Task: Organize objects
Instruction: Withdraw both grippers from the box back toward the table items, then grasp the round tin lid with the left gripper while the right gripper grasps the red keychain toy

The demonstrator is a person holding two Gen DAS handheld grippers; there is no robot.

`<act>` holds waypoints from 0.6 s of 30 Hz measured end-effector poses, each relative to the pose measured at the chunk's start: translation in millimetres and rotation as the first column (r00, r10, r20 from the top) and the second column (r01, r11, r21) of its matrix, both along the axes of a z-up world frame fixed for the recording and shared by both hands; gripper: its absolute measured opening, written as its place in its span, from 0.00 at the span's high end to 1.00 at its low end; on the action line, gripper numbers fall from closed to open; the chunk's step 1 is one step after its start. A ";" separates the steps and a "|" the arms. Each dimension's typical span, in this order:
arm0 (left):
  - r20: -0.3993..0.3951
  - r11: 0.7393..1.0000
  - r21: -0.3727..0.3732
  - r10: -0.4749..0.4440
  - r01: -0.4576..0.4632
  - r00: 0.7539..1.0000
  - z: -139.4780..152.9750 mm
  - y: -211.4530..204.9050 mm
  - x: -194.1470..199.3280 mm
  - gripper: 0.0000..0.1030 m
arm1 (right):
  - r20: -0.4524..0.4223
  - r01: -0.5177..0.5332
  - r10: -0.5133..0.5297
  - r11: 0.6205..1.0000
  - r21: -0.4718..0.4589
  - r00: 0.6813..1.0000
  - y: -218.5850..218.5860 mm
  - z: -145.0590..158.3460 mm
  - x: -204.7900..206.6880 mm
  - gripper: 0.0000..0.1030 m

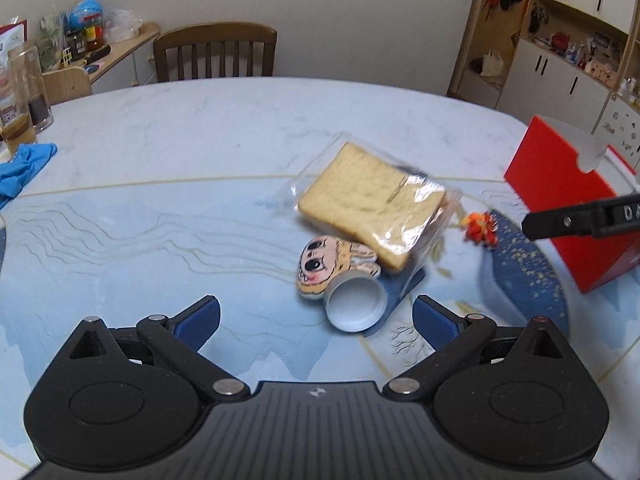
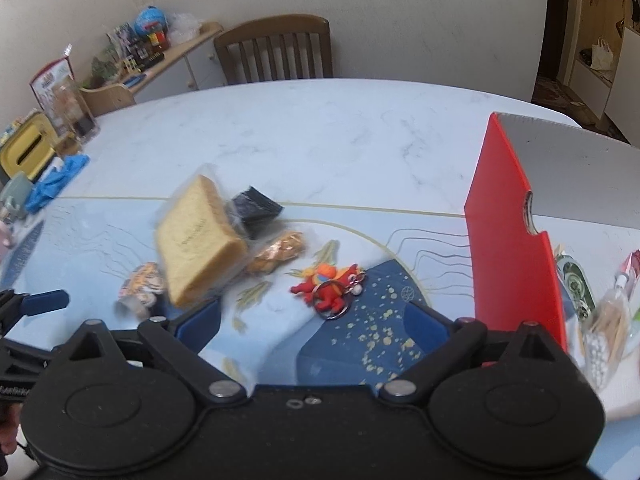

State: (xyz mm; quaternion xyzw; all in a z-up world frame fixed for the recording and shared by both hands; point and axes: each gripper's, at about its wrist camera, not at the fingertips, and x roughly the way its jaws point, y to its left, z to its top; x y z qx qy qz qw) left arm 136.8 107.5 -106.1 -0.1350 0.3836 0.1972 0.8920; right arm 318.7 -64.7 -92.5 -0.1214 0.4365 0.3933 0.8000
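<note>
We hold two grippers over the table point(image 1: 160, 128), and both have their blue-padded fingers spread wide with nothing between them: the left gripper point(image 1: 318, 320) and the right gripper point(image 2: 312, 324). Ahead of them we count one bagged slice of bread point(image 1: 368, 204), one cartoon-face plush charm point(image 1: 324, 266), one white lid point(image 1: 354, 306), one red keychain figure point(image 2: 328, 286), one dark packet point(image 2: 256, 206) and one golden-brown wrapped snack point(image 2: 280, 250). The bread is pale tan, square and thick, sealed in a clear plastic bag; it lies just beyond the left fingertips, slightly toward the right finger, and its lower edge overlaps the charm. The lid lies on its side between the left fingers' tips, nearer the right one, touching the charm. The keychain figure sits just ahead of the right gripper's fingers, roughly midway between them, apart from the bread. One red box point(image 2: 508, 232) stands open beyond the right finger of the right gripper; inside it we see small packets and a clear bag of white beads point(image 2: 600, 344), too blurred for us to count.
</note>
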 end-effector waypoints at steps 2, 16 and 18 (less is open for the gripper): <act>-0.015 1.000 0.016 -0.004 0.004 1.000 -7.3 -2.8 4.9 0.00 | 0.001 -0.001 0.001 1.000 -0.015 1.000 3.3 -6.4 5.0 0.07; -0.051 0.996 0.084 0.000 0.004 0.999 -29.5 -20.4 27.9 0.00 | 0.018 -0.059 0.060 0.995 -0.077 0.998 29.9 -34.4 20.2 0.20; -0.050 0.995 0.098 0.012 -0.007 0.999 -30.7 -22.6 28.8 0.00 | 0.019 -0.069 0.070 0.994 -0.081 0.997 33.3 -36.5 19.6 0.21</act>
